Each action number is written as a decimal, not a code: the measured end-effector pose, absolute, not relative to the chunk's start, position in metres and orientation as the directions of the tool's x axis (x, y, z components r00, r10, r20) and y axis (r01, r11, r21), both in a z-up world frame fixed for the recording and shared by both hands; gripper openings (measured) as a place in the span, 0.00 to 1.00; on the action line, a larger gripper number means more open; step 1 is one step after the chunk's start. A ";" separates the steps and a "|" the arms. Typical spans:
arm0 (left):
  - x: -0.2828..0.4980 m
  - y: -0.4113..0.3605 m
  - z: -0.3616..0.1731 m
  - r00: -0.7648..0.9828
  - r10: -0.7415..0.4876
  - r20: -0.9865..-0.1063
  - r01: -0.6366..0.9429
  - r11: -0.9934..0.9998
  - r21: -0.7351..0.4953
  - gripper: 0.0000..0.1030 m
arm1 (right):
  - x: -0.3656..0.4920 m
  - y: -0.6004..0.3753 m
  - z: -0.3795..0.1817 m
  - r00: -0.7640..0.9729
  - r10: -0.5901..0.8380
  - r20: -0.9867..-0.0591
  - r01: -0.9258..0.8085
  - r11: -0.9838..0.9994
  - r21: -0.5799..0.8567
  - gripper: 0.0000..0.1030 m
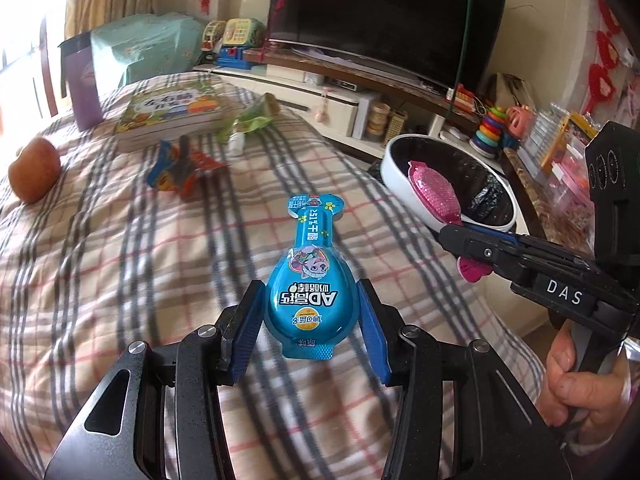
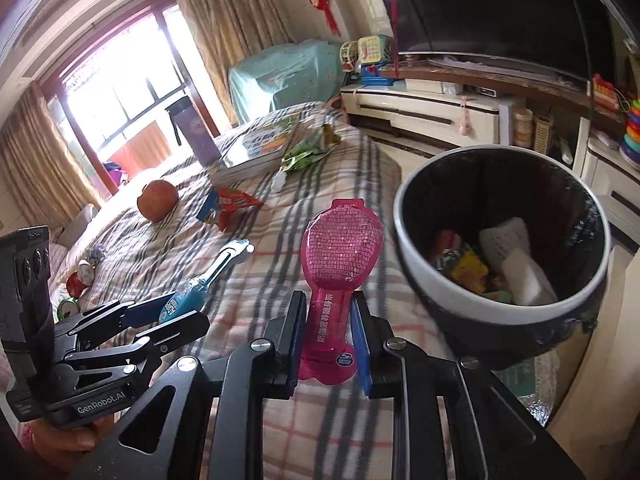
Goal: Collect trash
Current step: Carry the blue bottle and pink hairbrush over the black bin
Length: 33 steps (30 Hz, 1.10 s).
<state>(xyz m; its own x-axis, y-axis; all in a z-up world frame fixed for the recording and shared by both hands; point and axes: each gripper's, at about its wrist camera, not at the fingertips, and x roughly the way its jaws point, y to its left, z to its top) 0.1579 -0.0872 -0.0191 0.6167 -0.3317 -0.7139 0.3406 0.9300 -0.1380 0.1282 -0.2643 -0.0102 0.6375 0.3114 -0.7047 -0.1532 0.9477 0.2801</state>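
Note:
My left gripper (image 1: pixel 310 292) is shut on a blue snack packet (image 1: pixel 310 276) and holds it above the checked bedspread (image 1: pixel 120 260). My right gripper (image 2: pixel 326 304) is shut on a pink snack packet (image 2: pixel 340 248), held beside the rim of the trash bin (image 2: pixel 408 240), which has several pieces of trash inside. In the left wrist view the right gripper (image 1: pixel 450 232) holds the pink packet (image 1: pixel 434 190) at the bin's rim (image 1: pixel 394 164). In the right wrist view the left gripper (image 2: pixel 180 312) holds the blue packet (image 2: pixel 208 276). An orange-blue wrapper (image 1: pixel 180 170) and a green wrapper (image 1: pixel 250 120) lie on the bed.
An orange-brown fruit (image 1: pixel 34 172), books (image 1: pixel 172 112) and a purple bag (image 1: pixel 82 88) lie farther up the bed. A TV (image 1: pixel 384 20) on a low cabinet (image 1: pixel 320 92) with toys stands behind. Small items (image 2: pixel 80 276) lie at the bed's left in the right wrist view.

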 end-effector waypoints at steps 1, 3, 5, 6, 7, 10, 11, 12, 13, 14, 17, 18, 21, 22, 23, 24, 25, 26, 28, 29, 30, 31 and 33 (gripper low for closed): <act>0.158 -0.090 -0.018 0.616 -0.334 -0.713 0.346 0.928 -0.137 0.44 | 0.127 -0.268 -0.009 0.641 0.309 -0.703 -0.148 0.948 0.281 0.22; 0.159 -0.098 -0.017 0.614 -0.339 -0.713 0.357 0.925 -0.132 0.44 | 0.126 -0.274 -0.008 0.647 0.303 -0.700 -0.138 0.949 0.284 0.22; 0.159 -0.106 -0.015 0.611 -0.345 -0.713 0.370 0.920 -0.128 0.44 | 0.125 -0.281 -0.007 0.652 0.297 -0.698 -0.129 0.950 0.284 0.22; 0.158 -0.108 -0.015 0.610 -0.347 -0.712 0.375 0.918 -0.126 0.44 | 0.124 -0.284 -0.007 0.654 0.293 -0.697 -0.123 0.951 0.284 0.22; 0.158 -0.112 -0.014 0.609 -0.349 -0.712 0.380 0.917 -0.124 0.44 | 0.123 -0.288 -0.006 0.656 0.290 -0.696 -0.118 0.951 0.286 0.22; 0.158 -0.121 -0.013 0.606 -0.356 -0.711 0.396 0.911 -0.118 0.44 | 0.122 -0.296 -0.004 0.663 0.282 -0.693 -0.104 0.952 0.287 0.22; 0.159 -0.123 -0.013 0.606 -0.358 -0.711 0.400 0.909 -0.117 0.44 | 0.121 -0.298 -0.004 0.666 0.279 -0.692 -0.101 0.953 0.287 0.22; 0.159 -0.125 -0.012 0.604 -0.360 -0.711 0.404 0.907 -0.117 0.44 | 0.121 -0.300 -0.003 0.667 0.277 -0.692 -0.098 0.953 0.287 0.22; 0.160 -0.127 -0.012 0.603 -0.362 -0.711 0.407 0.906 -0.116 0.44 | 0.120 -0.302 -0.003 0.669 0.274 -0.691 -0.096 0.953 0.286 0.22; 0.160 -0.130 -0.012 0.602 -0.363 -0.711 0.410 0.905 -0.115 0.44 | 0.120 -0.304 -0.003 0.670 0.272 -0.691 -0.093 0.954 0.286 0.22; 0.160 -0.136 -0.011 0.598 -0.367 -0.713 0.421 0.901 -0.110 0.44 | 0.119 -0.310 -0.002 0.674 0.266 -0.689 -0.082 0.954 0.288 0.22; 0.160 -0.138 -0.011 0.598 -0.367 -0.712 0.423 0.900 -0.109 0.44 | 0.119 -0.312 -0.002 0.675 0.263 -0.689 -0.079 0.955 0.287 0.22; 0.160 -0.143 -0.010 0.596 -0.370 -0.713 0.432 0.896 -0.105 0.44 | 0.118 -0.316 -0.001 0.677 0.259 -0.689 -0.072 0.955 0.288 0.22; 0.159 -0.144 -0.010 0.596 -0.371 -0.713 0.434 0.895 -0.103 0.44 | 0.117 -0.318 -0.002 0.677 0.258 -0.689 -0.070 0.955 0.288 0.22; 0.159 -0.146 -0.010 0.595 -0.372 -0.713 0.437 0.894 -0.102 0.44 | 0.117 -0.319 -0.002 0.678 0.256 -0.689 -0.067 0.955 0.289 0.22; 0.159 -0.147 -0.010 0.594 -0.373 -0.713 0.438 0.893 -0.101 0.44 | 0.116 -0.320 -0.002 0.679 0.255 -0.689 -0.065 0.955 0.289 0.22; 0.159 -0.148 -0.010 0.593 -0.374 -0.713 0.440 0.892 -0.101 0.44 | 0.116 -0.321 -0.002 0.678 0.254 -0.689 -0.063 0.955 0.290 0.22; 0.159 -0.149 -0.010 0.593 -0.375 -0.713 0.441 0.891 -0.102 0.44 | 0.116 -0.322 -0.002 0.678 0.256 -0.689 -0.062 0.954 0.294 0.22; 0.159 -0.151 -0.009 0.591 -0.377 -0.713 0.445 0.890 -0.101 0.44 | 0.115 -0.324 -0.002 0.679 0.253 -0.689 -0.060 0.954 0.292 0.22; 0.159 -0.152 -0.009 0.590 -0.378 -0.714 0.448 0.888 -0.100 0.44 | 0.115 -0.324 -0.002 0.680 0.253 -0.689 -0.059 0.954 0.292 0.22; 0.159 -0.153 -0.009 0.589 -0.379 -0.714 0.450 0.887 -0.100 0.44 | 0.115 -0.324 -0.002 0.680 0.251 -0.689 -0.058 0.955 0.292 0.22; 0.159 -0.154 -0.008 0.588 -0.379 -0.714 0.452 0.886 -0.099 0.44 | 0.115 -0.325 -0.001 0.680 0.251 -0.689 -0.056 0.955 0.292 0.22; 0.159 -0.155 -0.008 0.586 -0.382 -0.714 0.455 0.885 -0.099 0.44 | 0.115 -0.328 -0.001 0.680 0.250 -0.689 -0.054 0.954 0.294 0.22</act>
<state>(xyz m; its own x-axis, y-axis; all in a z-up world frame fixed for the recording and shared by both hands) 0.1592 -0.1547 -0.0081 0.5862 -0.3820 -0.7144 0.4555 0.8847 -0.0993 0.1148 -0.3277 -0.0011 0.6804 0.2502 -0.6888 -0.0535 0.9544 0.2938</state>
